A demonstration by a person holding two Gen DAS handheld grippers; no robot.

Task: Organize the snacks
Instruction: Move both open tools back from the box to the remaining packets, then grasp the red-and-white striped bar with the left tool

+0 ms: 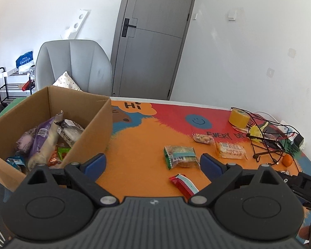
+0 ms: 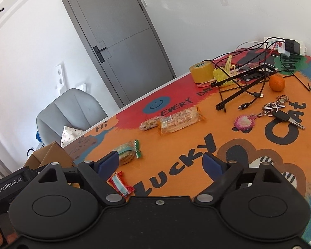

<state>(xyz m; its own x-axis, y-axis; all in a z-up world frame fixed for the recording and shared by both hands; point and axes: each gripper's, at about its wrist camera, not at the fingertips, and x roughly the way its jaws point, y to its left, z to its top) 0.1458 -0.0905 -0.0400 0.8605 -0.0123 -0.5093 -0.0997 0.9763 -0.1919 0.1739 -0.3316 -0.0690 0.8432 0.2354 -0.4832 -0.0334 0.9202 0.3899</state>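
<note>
A cardboard box (image 1: 93, 122) at the table's left holds several wrapped snacks. Loose on the orange mat lie a green-edged cracker pack (image 1: 180, 157) (image 2: 127, 152), a red and teal bar (image 1: 184, 183) (image 2: 120, 185), a long orange-wrapped pack (image 1: 231, 151) (image 2: 179, 120) and a small nut bar (image 1: 204, 139) (image 2: 149, 123). My left gripper (image 1: 153, 162) hangs open above the mat, just right of the box, nothing between its blue pads. My right gripper (image 2: 161, 162) is open too, over the mat; the cracker pack lies just beyond its left fingertip.
At the far right lie a yellow tape roll (image 1: 239, 118) (image 2: 203, 71), tangled black cables (image 1: 267, 141) (image 2: 244, 85), an orange (image 1: 287, 159) (image 2: 276, 82), keys with a pink charm (image 2: 269, 112) and a power strip (image 2: 288, 46). A grey chair (image 1: 72, 66) and a door (image 1: 153, 37) stand behind the table.
</note>
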